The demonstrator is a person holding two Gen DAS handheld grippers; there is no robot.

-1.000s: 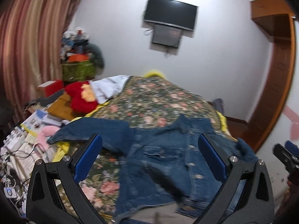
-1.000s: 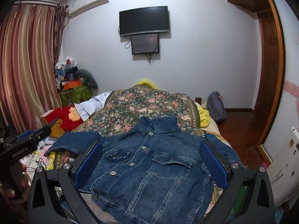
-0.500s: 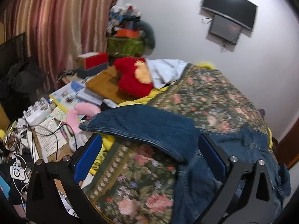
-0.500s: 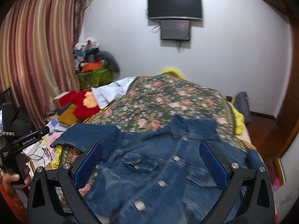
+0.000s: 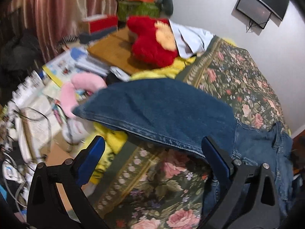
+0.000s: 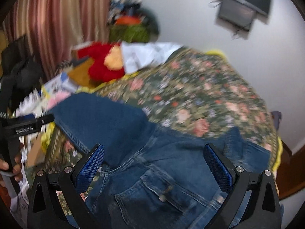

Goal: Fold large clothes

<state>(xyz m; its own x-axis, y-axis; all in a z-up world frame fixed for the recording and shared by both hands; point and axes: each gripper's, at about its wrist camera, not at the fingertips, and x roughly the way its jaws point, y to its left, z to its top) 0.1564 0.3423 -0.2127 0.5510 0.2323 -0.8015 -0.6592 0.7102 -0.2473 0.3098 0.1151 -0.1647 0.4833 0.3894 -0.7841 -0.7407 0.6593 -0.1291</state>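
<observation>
A blue denim jacket [image 6: 162, 171] lies front up on the floral bedspread [image 6: 200, 99]. Its left sleeve [image 5: 158, 110] stretches out towards the bed's left edge, with the cuff hanging past it. My left gripper [image 5: 152, 156] is open and empty, just in front of the sleeve's lower seam. It also shows at the left edge of the right wrist view [image 6: 26, 127]. My right gripper [image 6: 154, 162] is open and empty above the jacket's chest pocket and shoulder. The right wrist view is blurred.
A red plush toy [image 5: 152, 43] and a white cloth [image 5: 190, 38] lie at the bed's far left. Left of the bed is a low cluttered surface with books [image 5: 76, 64], a pink item [image 5: 82, 87] and cables [image 5: 34, 118]. A striped curtain [image 6: 57, 28] hangs behind.
Both grippers have swung left, from the jacket's body towards its left sleeve. The left gripper has come close to the sleeve. The jacket has not moved.
</observation>
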